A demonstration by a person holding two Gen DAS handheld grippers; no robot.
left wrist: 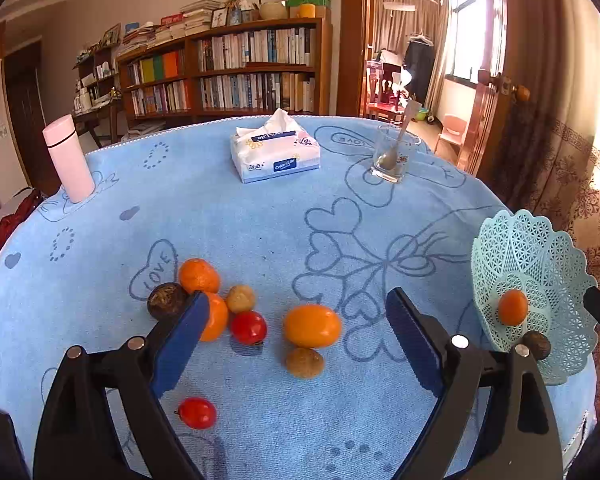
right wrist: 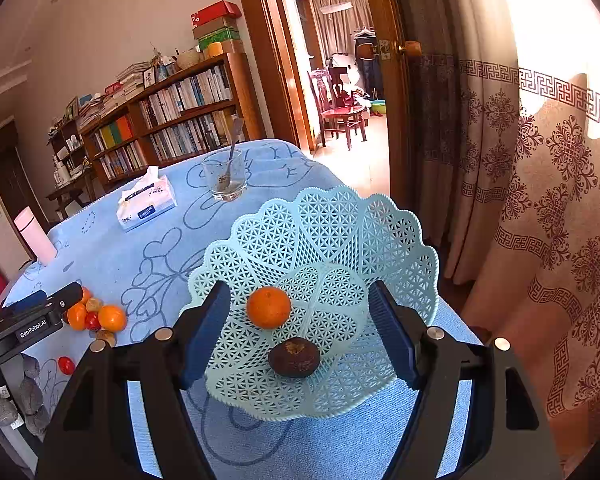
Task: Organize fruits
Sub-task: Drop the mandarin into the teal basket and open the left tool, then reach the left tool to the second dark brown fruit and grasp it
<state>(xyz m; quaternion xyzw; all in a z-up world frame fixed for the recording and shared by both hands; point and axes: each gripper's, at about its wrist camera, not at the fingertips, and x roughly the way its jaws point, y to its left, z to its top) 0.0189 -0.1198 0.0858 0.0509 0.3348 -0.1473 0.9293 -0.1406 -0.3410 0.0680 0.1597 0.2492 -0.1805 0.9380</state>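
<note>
Several loose fruits lie on the blue tablecloth [left wrist: 260, 220]: an orange [left wrist: 312, 326], a tan fruit [left wrist: 305, 363], two red tomatoes [left wrist: 249, 327] [left wrist: 197, 413], a dark fruit [left wrist: 167, 300] and more oranges [left wrist: 199, 276]. My left gripper [left wrist: 298, 300] hovers open above them, nothing between its fingers. The pale blue lattice basket [right wrist: 328, 208] stands at the table's right edge, holding one orange [right wrist: 269, 307] and one dark fruit [right wrist: 294, 357]. My right gripper [right wrist: 298, 288] is open over the basket, its jaws either side of those two fruits, touching neither.
At the back of the table stand a tissue box [left wrist: 276, 152], a glass with a spoon [left wrist: 390, 158] and a pink bottle [left wrist: 69, 160]. A patterned curtain [right wrist: 540, 200] hangs close beyond the basket. The table's edge runs just past the basket.
</note>
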